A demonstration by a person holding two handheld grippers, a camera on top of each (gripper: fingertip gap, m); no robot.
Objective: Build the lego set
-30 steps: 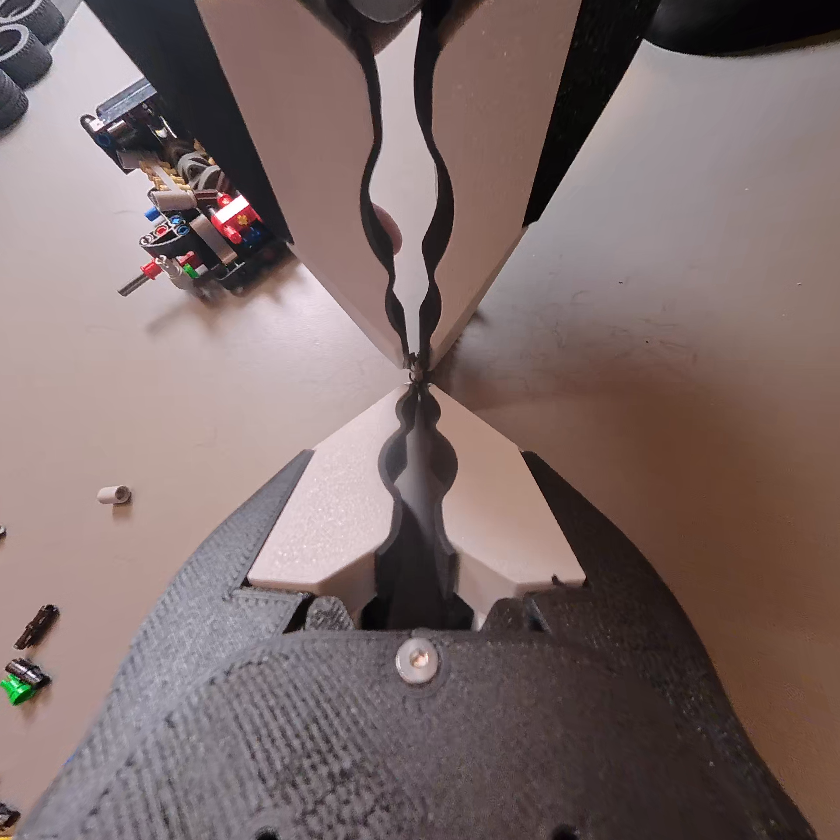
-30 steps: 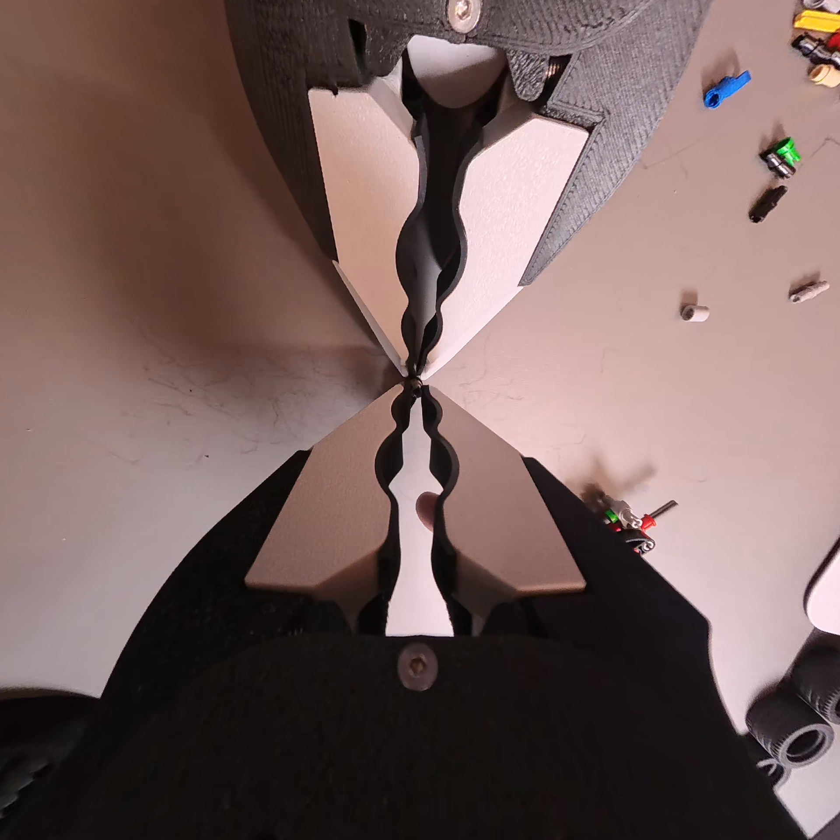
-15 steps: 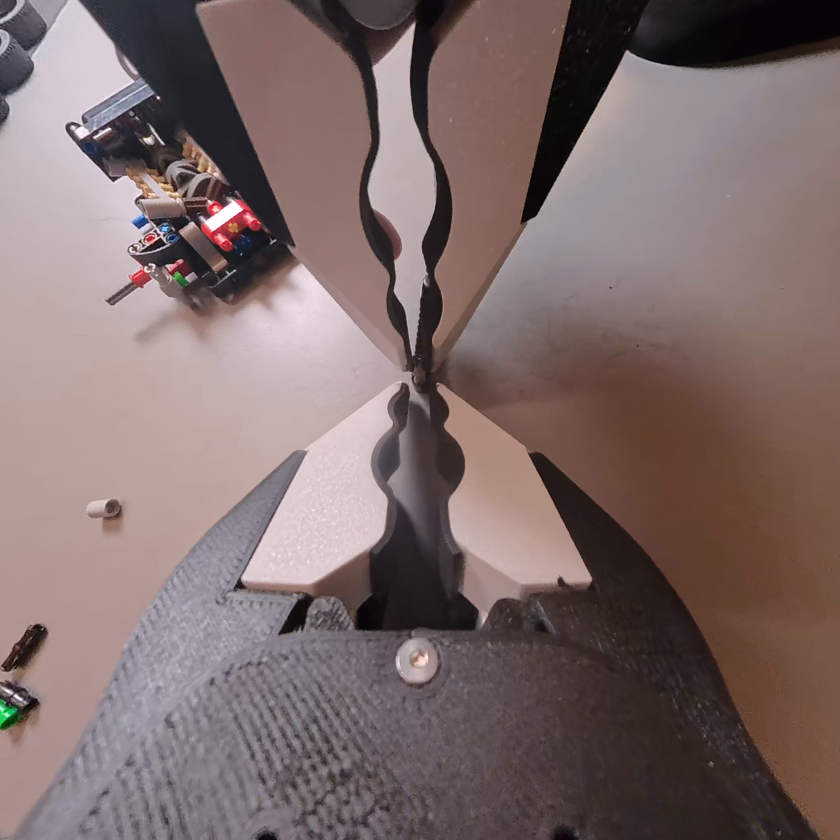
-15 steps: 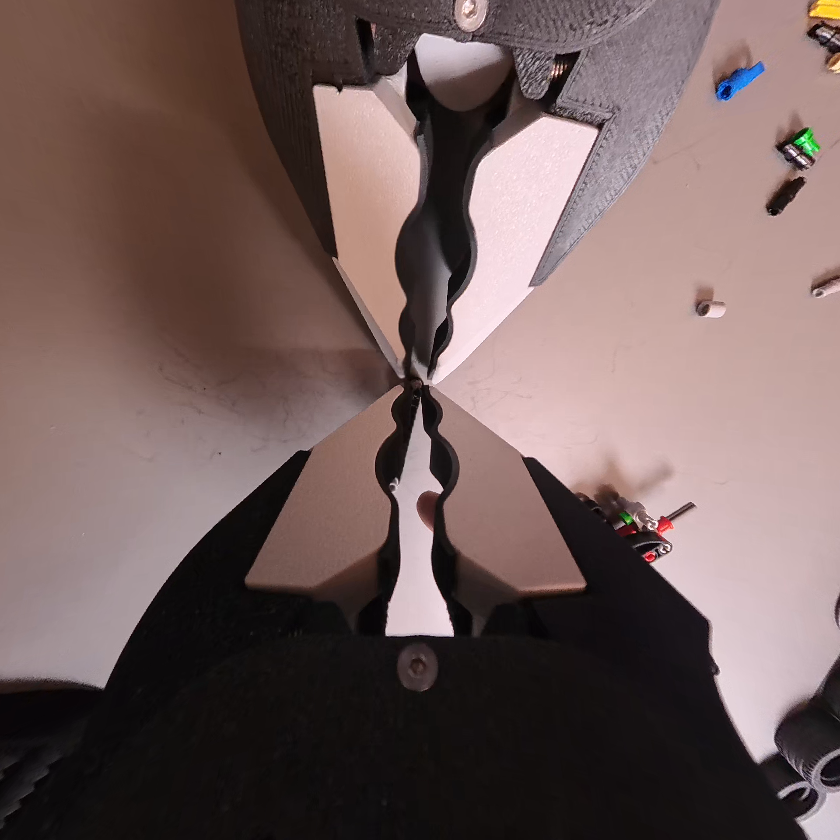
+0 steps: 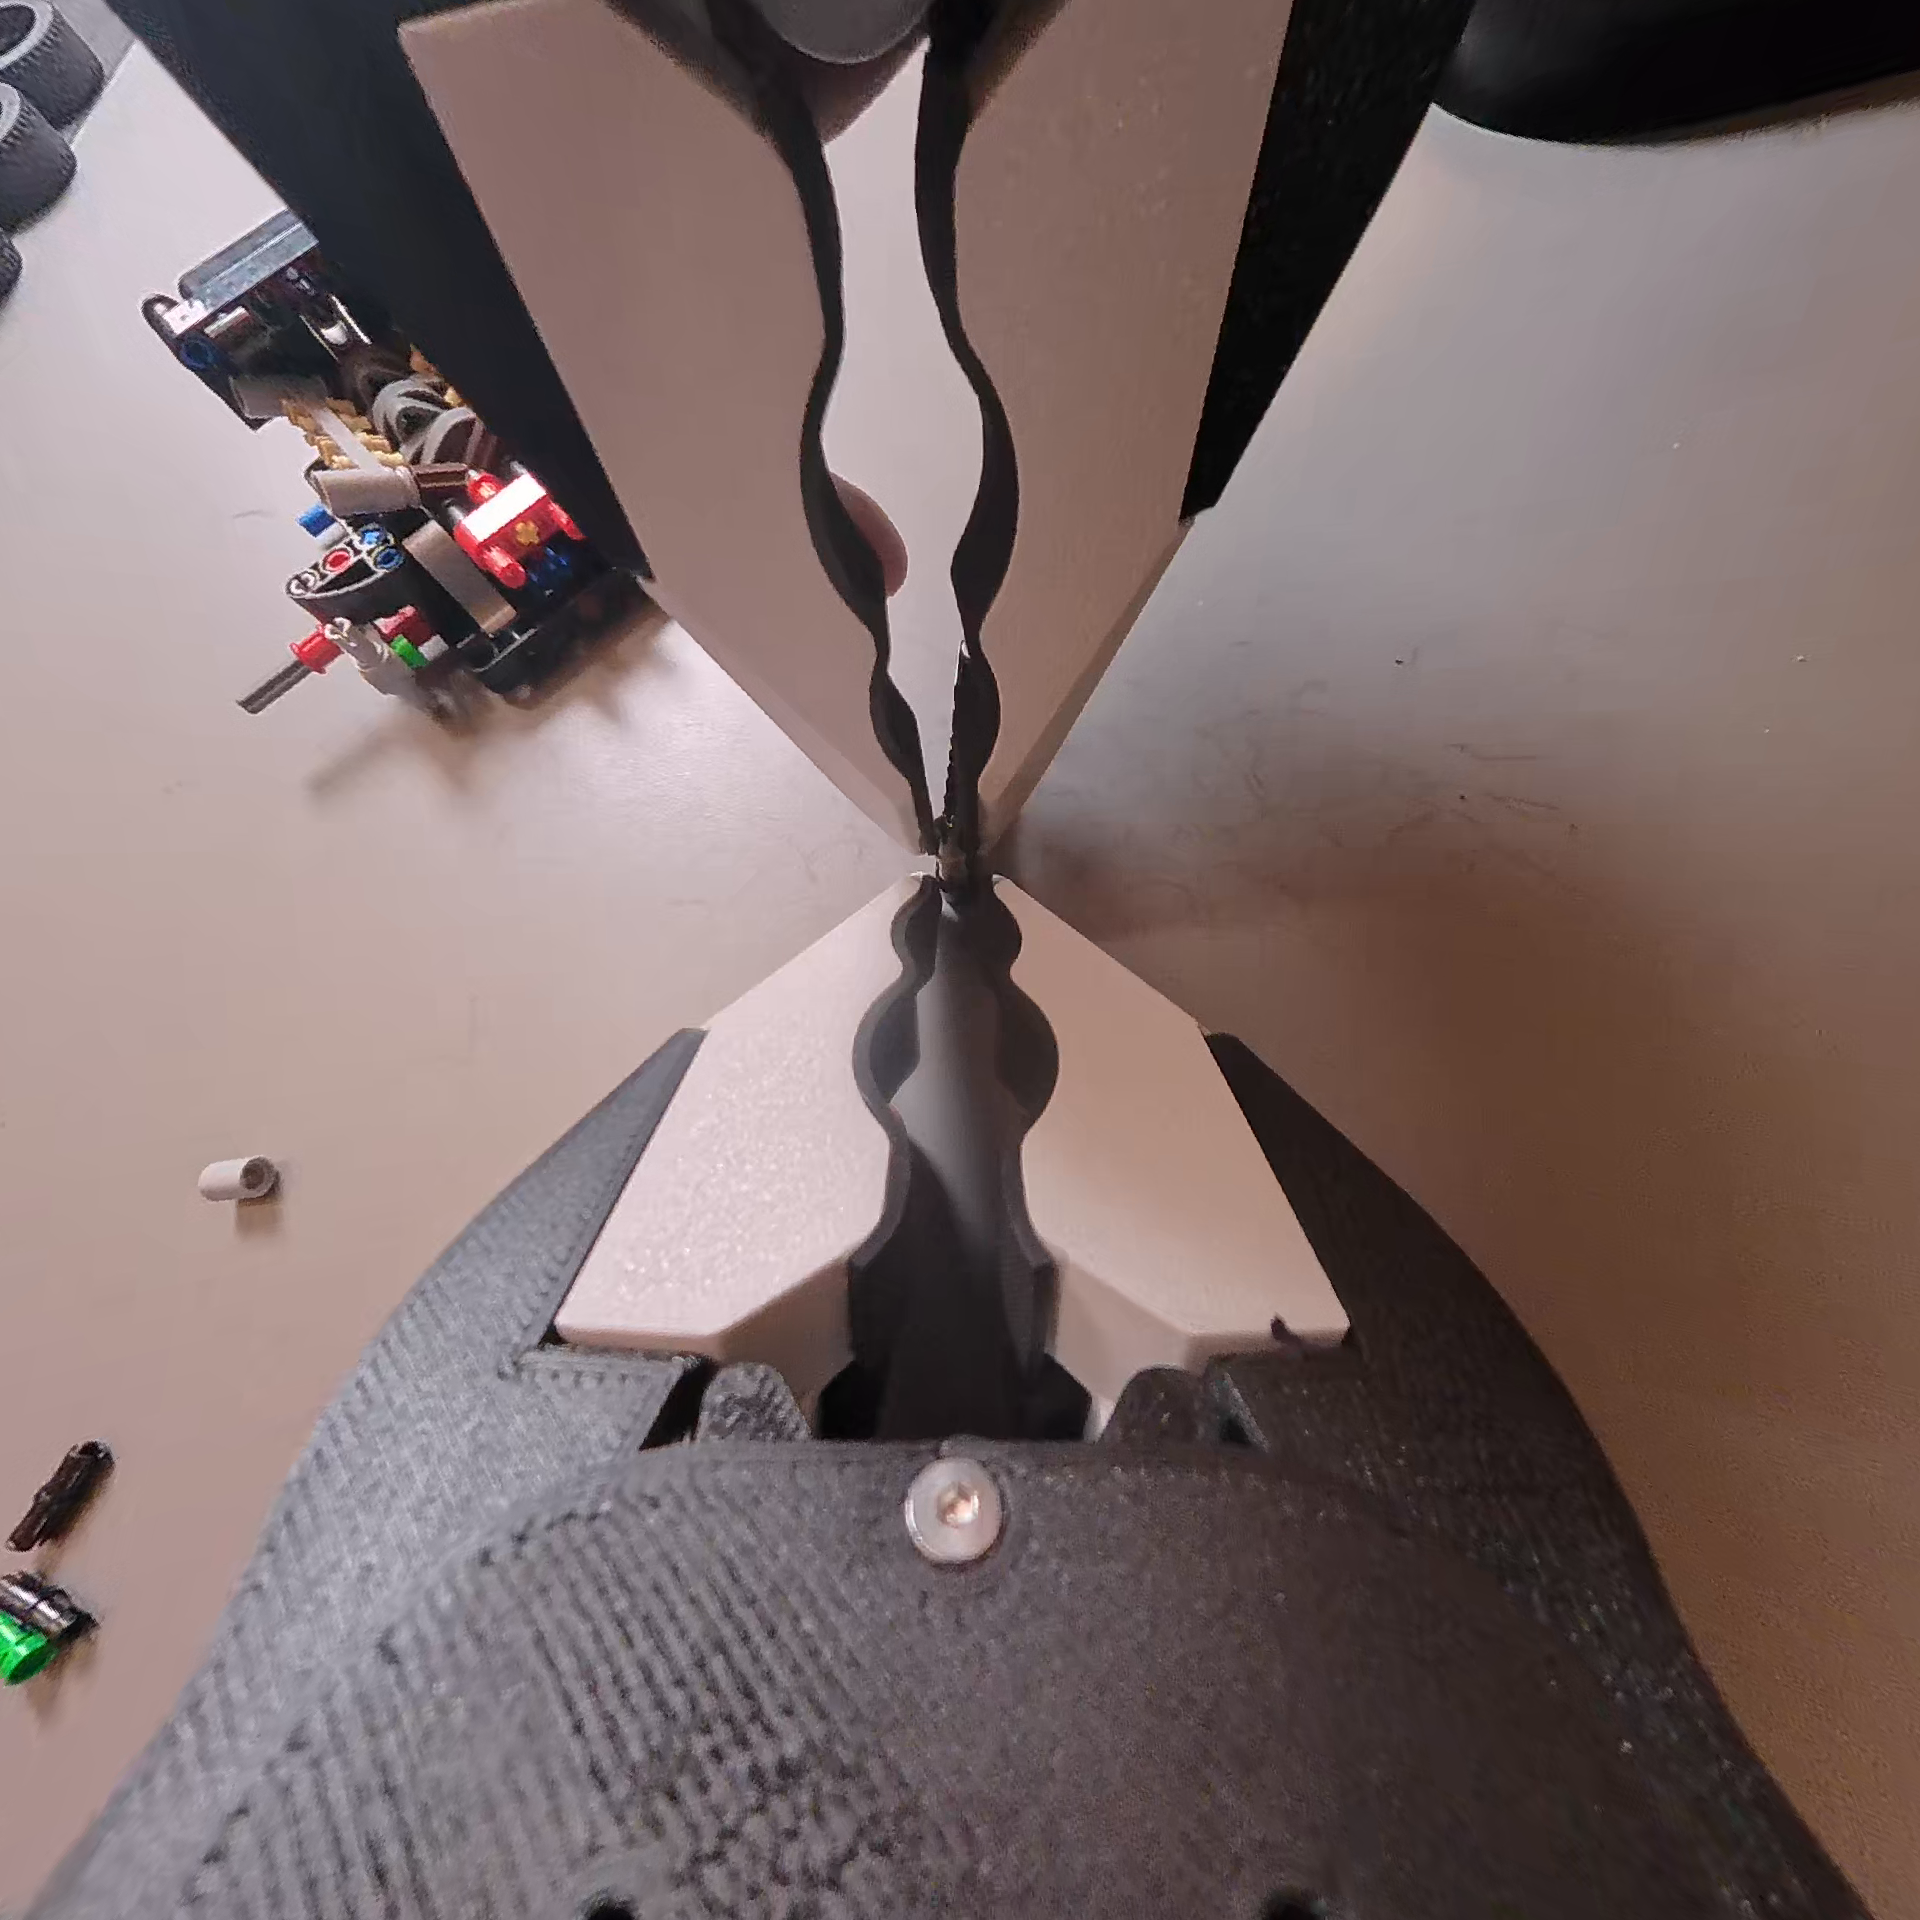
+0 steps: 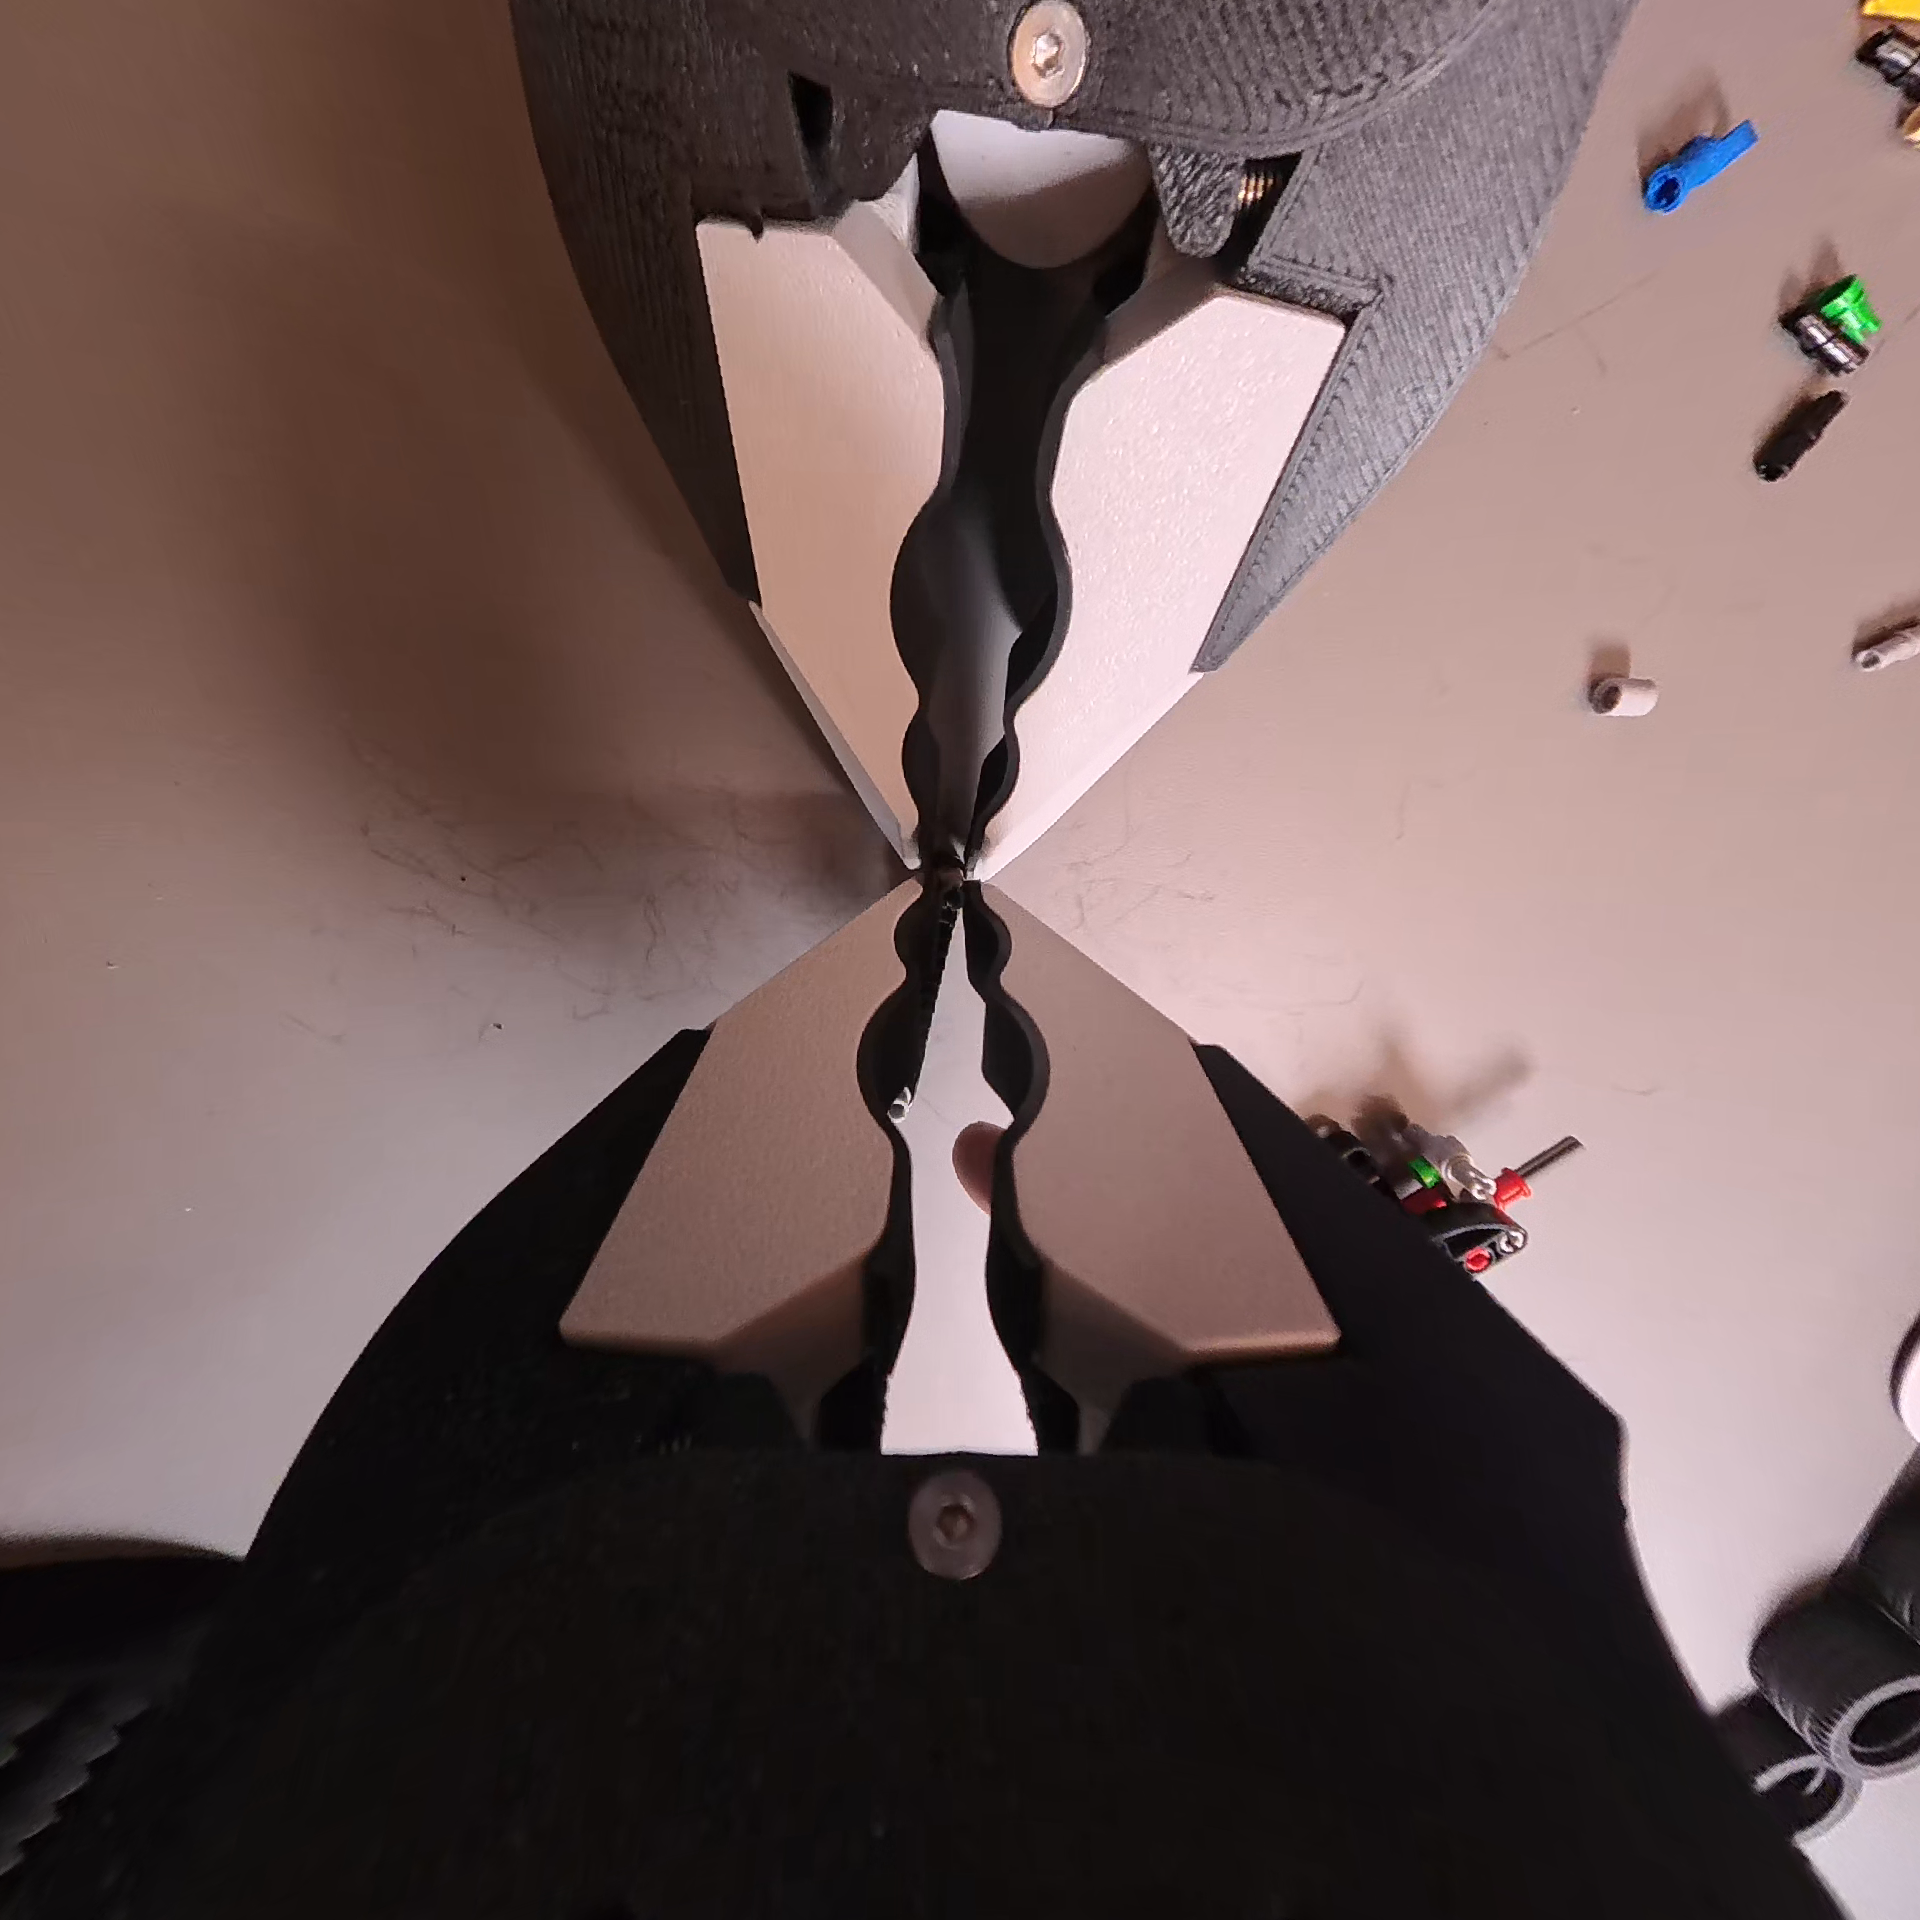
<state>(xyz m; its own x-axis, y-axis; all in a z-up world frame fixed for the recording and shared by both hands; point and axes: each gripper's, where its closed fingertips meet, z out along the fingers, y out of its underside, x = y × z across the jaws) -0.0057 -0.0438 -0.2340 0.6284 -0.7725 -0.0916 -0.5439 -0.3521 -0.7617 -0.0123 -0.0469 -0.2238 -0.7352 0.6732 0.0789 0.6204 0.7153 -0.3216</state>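
Left wrist view first: my left gripper (image 5: 951, 883) meets my right gripper (image 5: 951, 831) tip to tip above the tan table (image 5: 1507, 831), and the right one's pale fingers (image 5: 665, 395) block much of what lies beyond. Both pairs of jaws are pinched nearly together on a thin black ridged piece (image 5: 964, 748) running along the right one's gap; what it is I cannot tell. Left of the fingers lies the partly built lego model (image 5: 416, 520), half hidden behind my right gripper's black body. Nearer me sit a small grey sleeve (image 5: 239, 1179), a black pin (image 5: 60, 1494) and a green-and-black connector (image 5: 36, 1640). Right wrist view: the black ridged piece (image 6: 930, 997) lies in my right gripper (image 6: 940, 888), whose tips touch my left gripper (image 6: 945, 847). To the right are a blue part (image 6: 1694, 166), the sleeve (image 6: 1621, 694), the model's end (image 6: 1444, 1195), and black tyres (image 6: 1860, 1662) at the corner.
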